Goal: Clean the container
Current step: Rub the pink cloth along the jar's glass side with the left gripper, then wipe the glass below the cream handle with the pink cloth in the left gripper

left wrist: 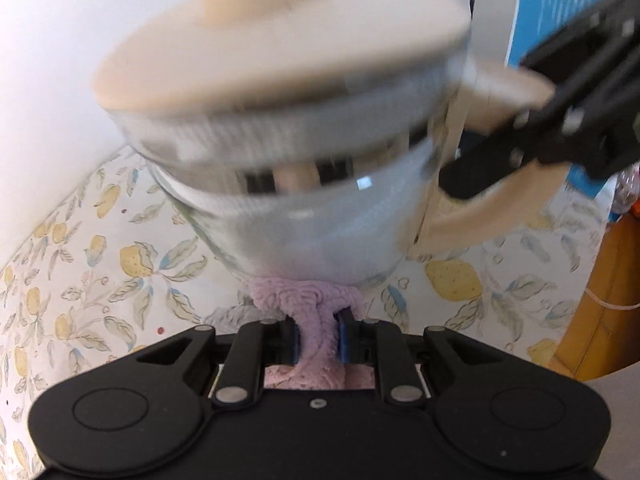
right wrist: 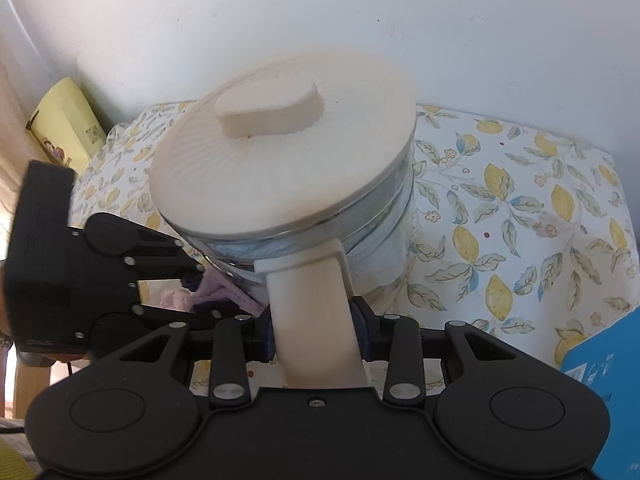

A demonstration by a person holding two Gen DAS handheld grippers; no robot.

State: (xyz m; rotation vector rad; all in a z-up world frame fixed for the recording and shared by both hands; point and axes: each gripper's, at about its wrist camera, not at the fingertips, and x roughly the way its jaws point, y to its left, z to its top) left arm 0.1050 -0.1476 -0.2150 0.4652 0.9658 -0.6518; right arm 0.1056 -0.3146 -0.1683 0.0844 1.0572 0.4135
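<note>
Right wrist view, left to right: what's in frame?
Yellow box → left gripper shut on the purple cloth → glass container with cream lid → blue box at the right edge.

A home, by the look of it — the tabletop (right wrist: 520,208) wears a cloth printed with lemons and leaves, pushed against a plain white wall (right wrist: 320,20). A yellow printed box (right wrist: 64,128) sits in the corner, a blue booklet (right wrist: 604,380) lies at the edge, and a lidded glass jar (right wrist: 288,168) stands on the cloth — ordinary household things.
</note>
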